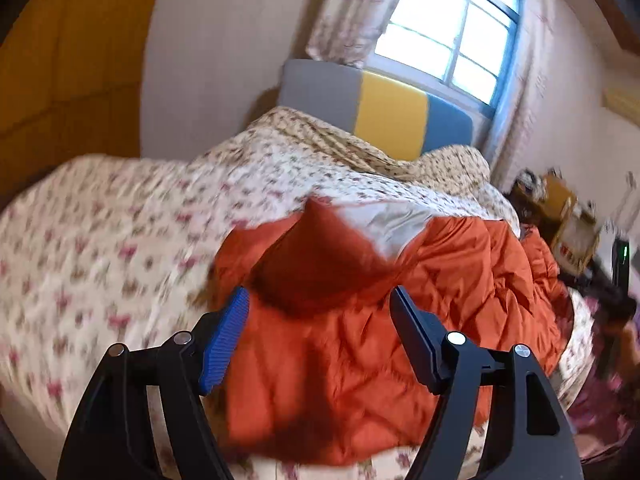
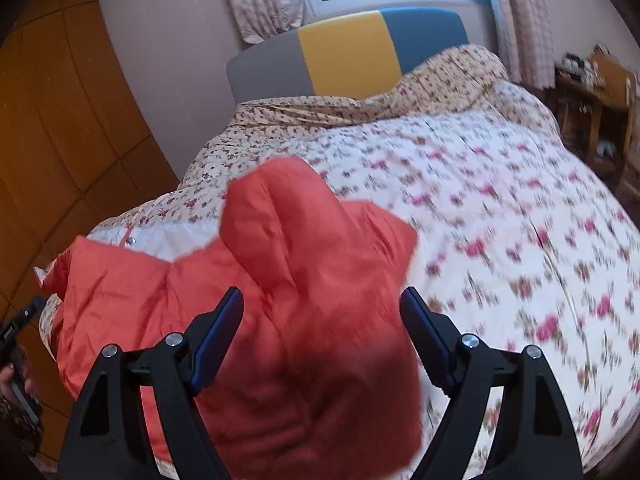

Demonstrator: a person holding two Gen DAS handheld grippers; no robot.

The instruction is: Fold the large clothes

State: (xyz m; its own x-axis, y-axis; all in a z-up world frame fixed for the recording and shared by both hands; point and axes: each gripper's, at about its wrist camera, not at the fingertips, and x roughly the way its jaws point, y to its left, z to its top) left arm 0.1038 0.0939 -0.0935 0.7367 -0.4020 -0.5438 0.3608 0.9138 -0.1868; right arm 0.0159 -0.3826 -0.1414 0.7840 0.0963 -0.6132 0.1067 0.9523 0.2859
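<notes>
An orange padded jacket lies crumpled on the floral quilt, its white lining showing near the collar. My left gripper hovers over it, open, with its blue pads well apart and not pressing the cloth. In the right wrist view the same jacket sits at the near left part of the bed, a folded flap raised towards the camera. My right gripper is open above that flap, and its pads are clear of the fabric.
A grey, yellow and blue headboard stands under the window. A wooden wardrobe lines the left wall. A cluttered wooden nightstand stands to the right of the bed. The quilt spreads wide to the jacket's right.
</notes>
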